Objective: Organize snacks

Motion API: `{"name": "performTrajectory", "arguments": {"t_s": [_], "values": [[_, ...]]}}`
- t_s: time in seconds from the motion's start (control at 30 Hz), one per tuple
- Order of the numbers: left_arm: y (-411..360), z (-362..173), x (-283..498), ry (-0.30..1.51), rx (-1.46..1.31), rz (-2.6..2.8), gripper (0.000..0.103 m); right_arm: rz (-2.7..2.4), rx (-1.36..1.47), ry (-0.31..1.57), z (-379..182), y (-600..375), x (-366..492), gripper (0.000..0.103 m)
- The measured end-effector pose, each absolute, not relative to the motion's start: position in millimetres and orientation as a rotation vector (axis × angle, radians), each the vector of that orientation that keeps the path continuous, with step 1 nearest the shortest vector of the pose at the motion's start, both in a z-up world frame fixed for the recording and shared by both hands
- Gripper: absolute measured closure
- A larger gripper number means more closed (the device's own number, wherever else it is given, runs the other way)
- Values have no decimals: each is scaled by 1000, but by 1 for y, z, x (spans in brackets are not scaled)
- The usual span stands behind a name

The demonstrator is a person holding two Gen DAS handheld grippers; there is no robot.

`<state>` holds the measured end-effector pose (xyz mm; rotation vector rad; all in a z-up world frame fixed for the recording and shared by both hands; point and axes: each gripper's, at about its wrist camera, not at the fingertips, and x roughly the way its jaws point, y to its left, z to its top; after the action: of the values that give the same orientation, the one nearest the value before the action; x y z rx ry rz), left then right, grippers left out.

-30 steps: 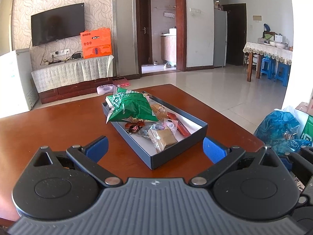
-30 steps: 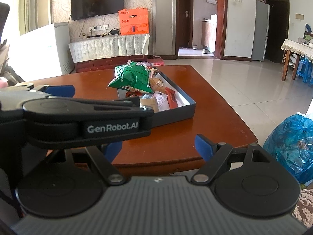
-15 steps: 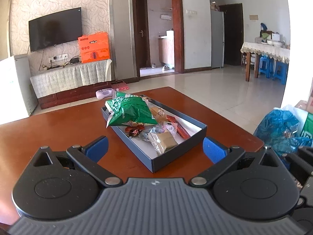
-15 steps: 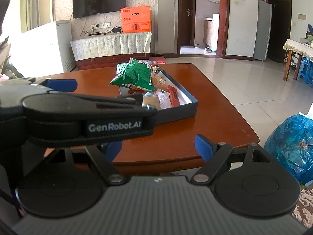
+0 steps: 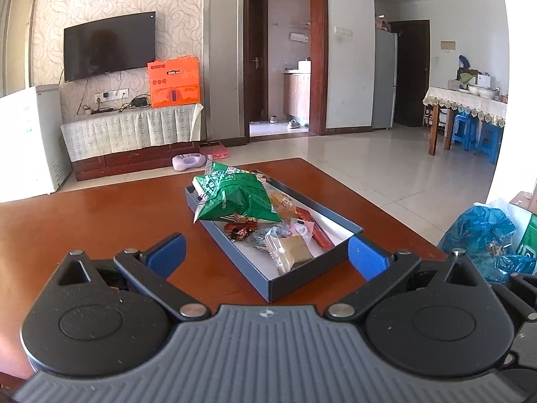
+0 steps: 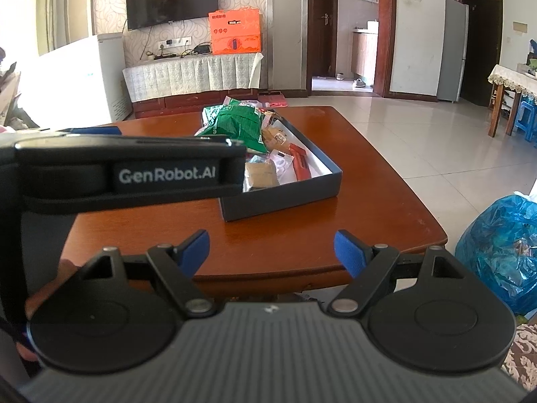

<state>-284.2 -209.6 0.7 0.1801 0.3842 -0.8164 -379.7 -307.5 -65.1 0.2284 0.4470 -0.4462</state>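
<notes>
Left gripper (image 5: 266, 255) and right gripper (image 6: 272, 248) hover, jaws spread wide, empty. Snack tray (image 5: 303, 283) on wooden worktop (image 5: 84, 221) at 12 o'clock; green chip bag (image 5: 235, 198) atop far end.

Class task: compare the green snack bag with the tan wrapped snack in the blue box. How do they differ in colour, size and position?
The green snack bag is bright green and puffed; the tan wrapped snack is dull brown in a clear wrapper and flat. The bag is much larger. The bag lies at the far end of the blue box, overhanging its rim; the tan snack lies at the near end. Both are sealed.
</notes>
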Motion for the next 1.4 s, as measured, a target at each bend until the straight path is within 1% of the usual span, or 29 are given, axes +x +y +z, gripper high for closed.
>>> {"name": "performTrajectory", "arguments": {"t_s": [0.13,0.57,1.4], "values": [[-208,2,-283,404,187,-820,0,-441,226,452,-66,-306,-380,20],[-203,6,-286,378,184,-836,0,-432,225,458,-67,-307,-379,20],[-198,13,-285,382,169,-852,0,-419,223,465,-68,-309,-380,19]]}}
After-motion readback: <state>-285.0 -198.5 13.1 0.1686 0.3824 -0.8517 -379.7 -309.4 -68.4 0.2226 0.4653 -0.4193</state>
